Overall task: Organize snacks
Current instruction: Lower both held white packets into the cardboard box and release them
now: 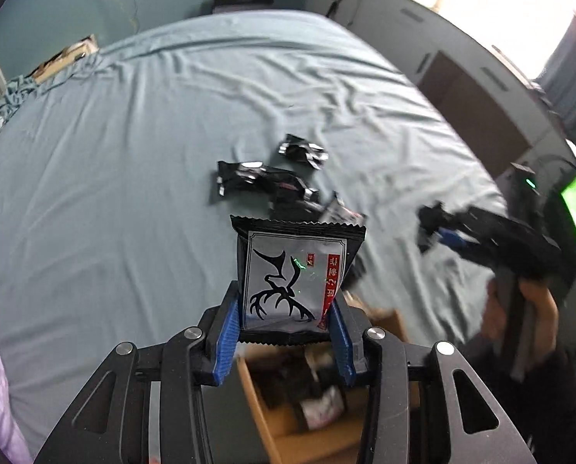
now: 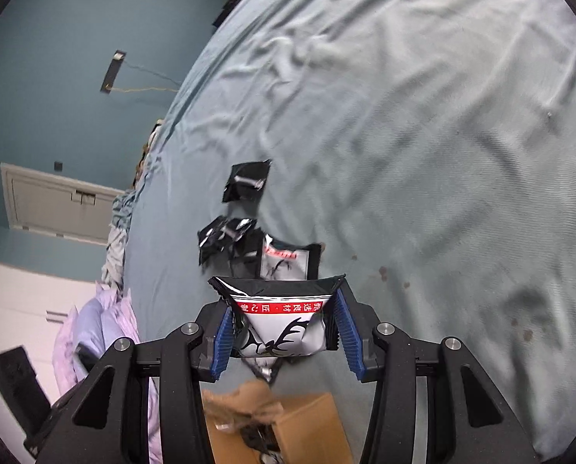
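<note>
Box: cardboard box (image 1: 272, 417) right under left gripper, several packets already in it; also seen below right gripper (image 2: 311, 417).
Left gripper (image 1: 286, 328): jaws closed on antler packet (image 1: 293, 274), held upright above the box.
Right gripper (image 2: 284, 332): jaws pinching a second packet (image 2: 284, 321), crumpled, over the box edge.
Bed (image 1: 114, 154): loose packets (image 1: 261, 181) still lying on the sheet just past the box, clustered; one more (image 1: 302, 150) a bit farther; exact count unclear.
Progress: partway, my guess. Some packed, two in hand not yet dropped, a few left on the bed.
Next: likely release both into the box, then fetch the rest.
Far: cabinets (image 1: 462, 89), window.
</note>
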A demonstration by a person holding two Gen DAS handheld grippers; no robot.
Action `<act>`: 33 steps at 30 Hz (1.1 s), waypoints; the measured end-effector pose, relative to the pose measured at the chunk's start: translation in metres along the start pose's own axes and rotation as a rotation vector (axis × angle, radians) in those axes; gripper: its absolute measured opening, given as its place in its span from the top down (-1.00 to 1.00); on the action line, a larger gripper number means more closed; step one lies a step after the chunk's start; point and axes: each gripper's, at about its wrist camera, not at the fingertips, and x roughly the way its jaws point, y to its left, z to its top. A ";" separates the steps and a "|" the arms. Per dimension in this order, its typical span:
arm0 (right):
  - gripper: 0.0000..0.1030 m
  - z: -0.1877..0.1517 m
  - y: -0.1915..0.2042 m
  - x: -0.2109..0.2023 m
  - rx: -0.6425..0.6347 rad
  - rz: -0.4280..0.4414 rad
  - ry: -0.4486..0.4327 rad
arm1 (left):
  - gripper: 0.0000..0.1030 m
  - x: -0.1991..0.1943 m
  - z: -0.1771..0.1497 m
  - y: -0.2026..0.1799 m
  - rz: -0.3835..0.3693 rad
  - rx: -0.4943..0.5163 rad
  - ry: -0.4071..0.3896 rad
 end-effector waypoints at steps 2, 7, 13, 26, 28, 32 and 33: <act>0.12 -0.006 0.006 -0.007 -0.036 0.003 -0.005 | 0.20 -0.005 -0.018 -0.003 -0.017 0.012 -0.029; 0.12 -0.027 0.027 -0.027 -0.147 0.066 -0.016 | 0.20 0.034 -0.056 -0.002 0.006 -0.006 0.000; 0.12 -0.050 0.032 -0.045 -0.222 0.103 0.013 | -0.04 0.043 -0.060 -0.009 0.090 0.060 0.004; 0.10 -0.081 0.075 -0.018 -0.468 0.097 0.154 | -0.63 0.019 -0.051 0.019 0.223 -0.043 -0.161; 0.08 -0.090 0.083 -0.014 -0.524 0.082 0.184 | -0.63 0.017 -0.051 0.026 0.235 -0.069 -0.164; -0.24 -0.102 0.095 0.002 -0.590 0.032 0.237 | -0.63 0.017 -0.053 0.034 0.227 -0.103 -0.148; -0.32 -0.102 0.095 0.004 -0.583 0.020 0.247 | -0.63 0.017 -0.052 0.034 0.231 -0.106 -0.149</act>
